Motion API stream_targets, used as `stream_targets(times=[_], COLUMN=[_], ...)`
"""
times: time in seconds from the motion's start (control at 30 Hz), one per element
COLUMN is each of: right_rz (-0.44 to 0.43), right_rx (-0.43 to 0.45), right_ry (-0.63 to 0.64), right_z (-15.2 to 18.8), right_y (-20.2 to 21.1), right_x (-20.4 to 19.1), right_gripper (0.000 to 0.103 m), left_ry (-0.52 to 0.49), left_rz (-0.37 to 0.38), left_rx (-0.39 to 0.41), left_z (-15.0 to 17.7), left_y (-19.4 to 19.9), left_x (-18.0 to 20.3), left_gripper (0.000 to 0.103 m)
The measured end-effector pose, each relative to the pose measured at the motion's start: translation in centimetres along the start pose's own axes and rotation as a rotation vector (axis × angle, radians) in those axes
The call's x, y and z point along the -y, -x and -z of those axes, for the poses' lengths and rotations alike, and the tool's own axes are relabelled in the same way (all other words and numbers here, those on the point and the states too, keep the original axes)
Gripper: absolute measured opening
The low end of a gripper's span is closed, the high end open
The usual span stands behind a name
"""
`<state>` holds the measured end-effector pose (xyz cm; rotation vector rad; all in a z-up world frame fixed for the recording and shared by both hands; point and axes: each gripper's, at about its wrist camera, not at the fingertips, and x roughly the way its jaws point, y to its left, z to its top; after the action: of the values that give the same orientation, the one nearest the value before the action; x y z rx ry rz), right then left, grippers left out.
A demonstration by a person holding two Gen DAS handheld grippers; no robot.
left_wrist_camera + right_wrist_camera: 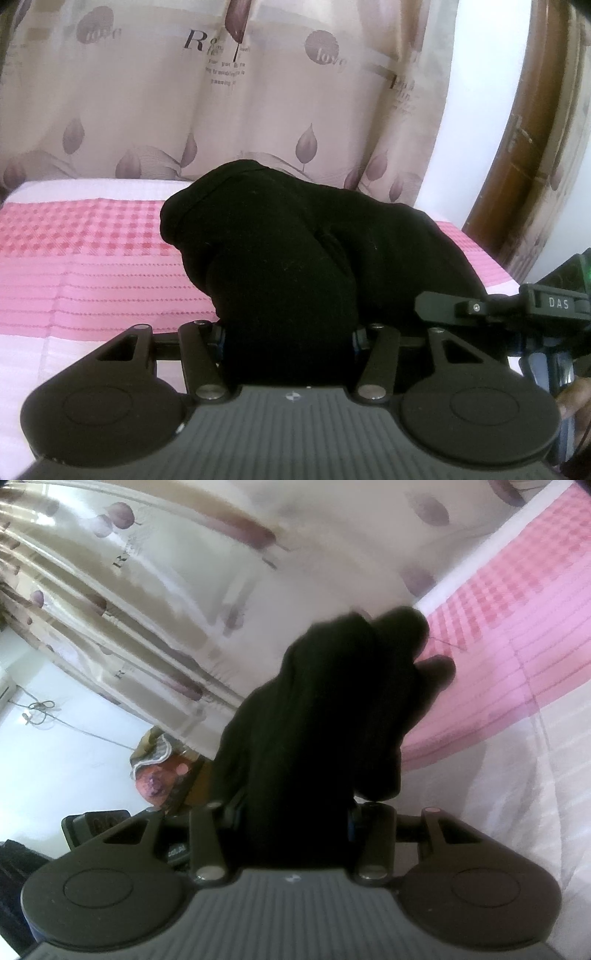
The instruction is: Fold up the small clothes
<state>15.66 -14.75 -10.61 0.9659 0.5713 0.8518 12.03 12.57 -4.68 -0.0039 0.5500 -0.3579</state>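
Bunching thickly between the fingers of both grippers, the black garment [295, 251] fills the middle of each wrist view and hides the fingertips entirely. In the left wrist view the left gripper [290, 336] is clamped on a fat roll of the cloth, which swells up and away from it towards the far edge of the bed [92, 266] and spreads off to the right. The right gripper [480, 306] shows at the right side there, its tip touching the same cloth. In the right wrist view the right gripper [293, 812] likewise grips the black garment [325, 716], held half-wide by the wad of fabric, and the cloth rises in folds beyond it. The pink checked bedcover [517, 635] lies to the right, the patterned curtain [166, 602] behind on the left.
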Motion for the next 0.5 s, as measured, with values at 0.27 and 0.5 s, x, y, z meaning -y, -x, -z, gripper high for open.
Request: stream_targets(times=[0.27,0.5], right_rz=[0.024,0.036], right_rx=[0.013,0.023], right_ry=[-0.019,-0.041], right_z=[-0.3,-0.3], right_y=[0.6,1.3], right_x=[0.8,1.7], right_gripper=[0.046,0.046], left_ry=[0.024,0.022], left_rz=[0.011,0.019], left_rx=[-0.018,-0.035], left_z=[0.1,0.3], left_y=[-1.5,-2.6], left_x=[0.4,1.0], left_gripper=[0.054,0.054])
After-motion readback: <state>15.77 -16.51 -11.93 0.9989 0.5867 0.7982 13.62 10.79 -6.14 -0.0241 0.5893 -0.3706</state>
